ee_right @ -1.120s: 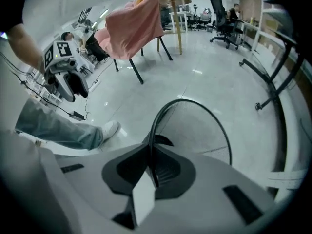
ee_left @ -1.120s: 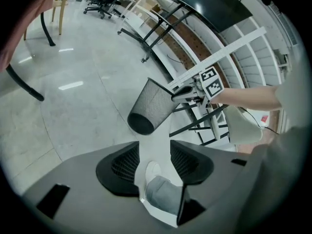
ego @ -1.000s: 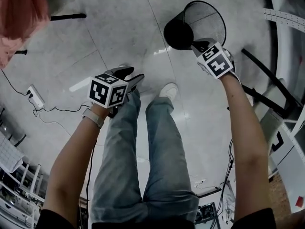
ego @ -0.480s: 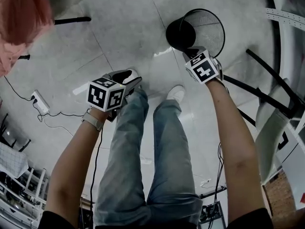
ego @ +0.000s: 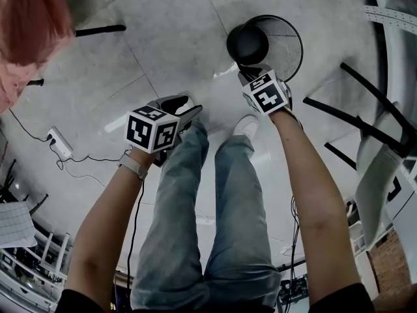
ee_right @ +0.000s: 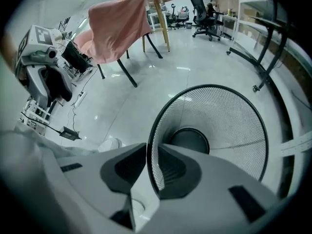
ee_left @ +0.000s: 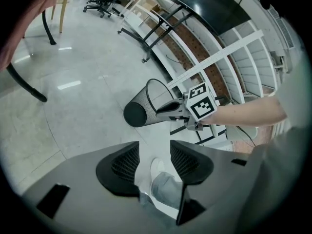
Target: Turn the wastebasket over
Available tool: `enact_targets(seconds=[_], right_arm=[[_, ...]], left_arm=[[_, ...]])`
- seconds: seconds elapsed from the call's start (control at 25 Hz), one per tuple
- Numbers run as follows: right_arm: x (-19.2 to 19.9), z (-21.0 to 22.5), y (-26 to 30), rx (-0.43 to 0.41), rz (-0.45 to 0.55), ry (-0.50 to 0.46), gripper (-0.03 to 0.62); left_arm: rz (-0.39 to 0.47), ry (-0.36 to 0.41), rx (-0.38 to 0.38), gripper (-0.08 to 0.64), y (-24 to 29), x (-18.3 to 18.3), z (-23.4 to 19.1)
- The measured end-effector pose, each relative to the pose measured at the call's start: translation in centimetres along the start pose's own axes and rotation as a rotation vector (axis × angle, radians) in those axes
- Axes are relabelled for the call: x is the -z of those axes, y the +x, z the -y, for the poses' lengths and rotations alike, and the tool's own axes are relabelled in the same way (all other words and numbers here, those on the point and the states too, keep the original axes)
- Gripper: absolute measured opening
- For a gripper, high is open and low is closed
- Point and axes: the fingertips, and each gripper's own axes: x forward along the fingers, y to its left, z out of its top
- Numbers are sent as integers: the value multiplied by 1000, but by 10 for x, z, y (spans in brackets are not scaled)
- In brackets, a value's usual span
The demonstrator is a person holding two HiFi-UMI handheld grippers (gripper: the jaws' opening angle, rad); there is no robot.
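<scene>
The black wire-mesh wastebasket (ego: 287,44) stands tilted on the grey floor, its solid base (ego: 247,43) toward the left and its mouth facing up at me. My right gripper (ego: 249,69) has the near rim between its jaws, one inside the mesh and one outside, and they are opening. In the right gripper view the rim (ee_right: 151,155) runs through the right gripper (ee_right: 152,152), with the wastebasket (ee_right: 219,121) beyond. My left gripper (ego: 186,104) hangs open and empty over my left leg. From the left gripper (ee_left: 155,147) I see the wastebasket (ee_left: 146,106) and the right gripper (ee_left: 168,106).
My legs and a white shoe (ego: 247,126) are just below the basket. Black frame legs (ego: 365,122) of shelving stand to its right. A chair draped in pink cloth (ee_right: 117,28) stands farther off. A power strip (ego: 60,144) with a cable lies at the left.
My right gripper has moved left and down toward my legs with the basket's rim. The basket has swung so its mouth faces up more. The left gripper barely moved.
</scene>
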Motion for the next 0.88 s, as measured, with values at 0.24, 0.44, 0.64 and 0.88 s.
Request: enact_targets(seconds=[0.24, 0.44, 0.64, 0.88], right_arm=[[-15, 3, -10, -10, 94, 114, 216], [-22, 20, -43, 15, 191, 232, 216], [-33, 25, -96, -21, 346, 394, 168], [-50, 30, -183, -2, 569, 505, 11]], left_arm=[[-3, 22, 9, 202, 3, -2, 10], [2, 48, 22, 202, -2, -9, 24], [29, 95, 38, 190, -13, -24, 53], [172, 211, 82, 60, -38, -75, 110]])
